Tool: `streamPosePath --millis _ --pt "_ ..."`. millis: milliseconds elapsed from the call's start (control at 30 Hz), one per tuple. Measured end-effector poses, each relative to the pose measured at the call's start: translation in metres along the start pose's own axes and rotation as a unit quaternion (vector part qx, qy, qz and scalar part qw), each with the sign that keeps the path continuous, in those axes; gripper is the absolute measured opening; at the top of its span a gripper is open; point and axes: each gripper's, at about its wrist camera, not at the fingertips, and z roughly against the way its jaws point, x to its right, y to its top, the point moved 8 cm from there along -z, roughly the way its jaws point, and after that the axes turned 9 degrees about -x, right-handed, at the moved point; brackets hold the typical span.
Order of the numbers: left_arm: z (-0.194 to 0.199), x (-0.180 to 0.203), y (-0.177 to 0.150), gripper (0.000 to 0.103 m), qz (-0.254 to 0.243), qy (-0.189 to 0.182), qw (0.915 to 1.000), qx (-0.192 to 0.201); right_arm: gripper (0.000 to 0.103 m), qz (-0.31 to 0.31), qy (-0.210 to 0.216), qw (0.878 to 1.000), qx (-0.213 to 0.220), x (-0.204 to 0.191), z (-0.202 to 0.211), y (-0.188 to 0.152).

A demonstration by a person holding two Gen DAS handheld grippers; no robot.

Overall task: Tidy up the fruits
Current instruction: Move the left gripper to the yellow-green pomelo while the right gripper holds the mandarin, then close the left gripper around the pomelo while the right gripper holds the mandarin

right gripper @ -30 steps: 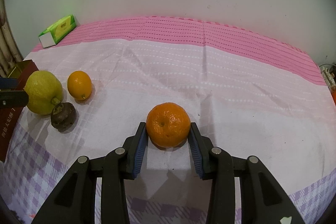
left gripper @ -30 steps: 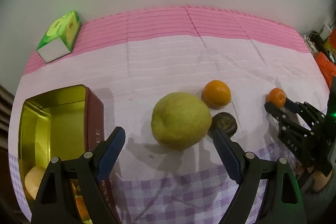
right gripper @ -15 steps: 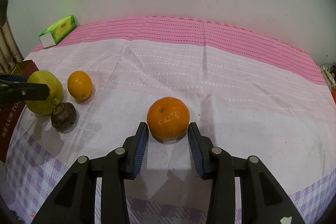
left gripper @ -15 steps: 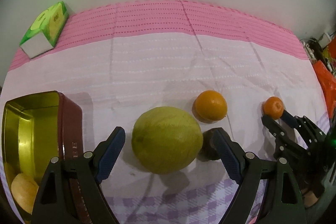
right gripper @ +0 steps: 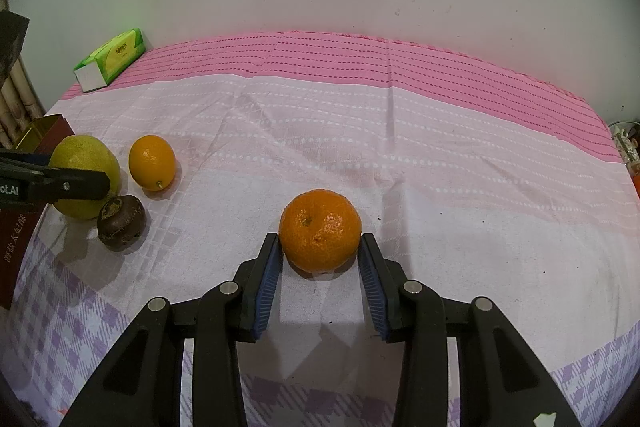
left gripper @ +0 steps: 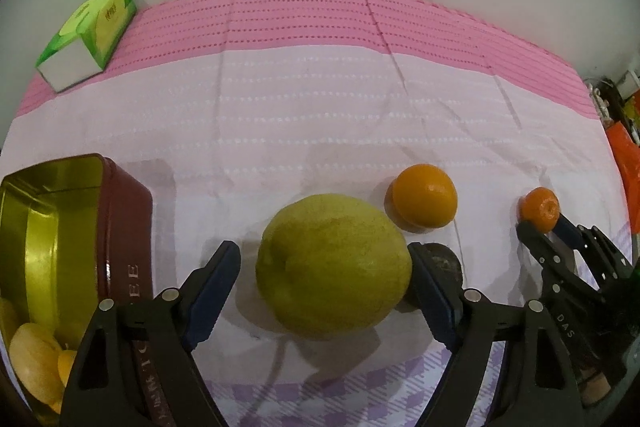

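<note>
Pink-and-lilac cloth carries our fruit. Our left gripper [left gripper: 324, 279] straddles the yellow-green citrus [left gripper: 334, 267], jaws apart, right of the tin [left gripper: 128, 203]; closing comes next. Our right gripper [right gripper: 320, 259] brackets the mandarin [right gripper: 320, 229], jaws apart.

Dark fruit [left gripper: 442, 261] mostly hidden behind left finger and pomelo [left gripper: 334, 265]. Tin [left gripper: 72, 227] cut off at frame's left edge. Clutter [left gripper: 624, 115] past cloth's right edge unreadable.

We see both views evenly and fairly brightly lit, with soft shadows under the big green fruit [left gripper: 334, 267] and the tangerine [right gripper: 319, 230]. Fisheye bending curves the cloth [right gripper: 360, 131] and darkens the corners. Focus holds sharp throughout.
</note>
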Motion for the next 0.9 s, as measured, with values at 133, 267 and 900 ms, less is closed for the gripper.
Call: streamPosePath --millis 133,267,900 --pt "0.000 0.006 0.001 0.073 -0.005 -0.005 1.0000 0.006 0.038 0.000 0.000 1.000 0.000 0.000 0.000 0.000" --pt "0.000 0.008 0.002 0.073 -0.007 0.003 0.9999 0.007 0.038 0.000 0.000 1.000 0.000 0.000 0.000 0.000" --pt "0.018 0.004 -0.022 0.072 -0.010 0.030 0.9994 0.013 0.038 0.000 -0.001 1.000 0.000 0.000 0.000 0.001"
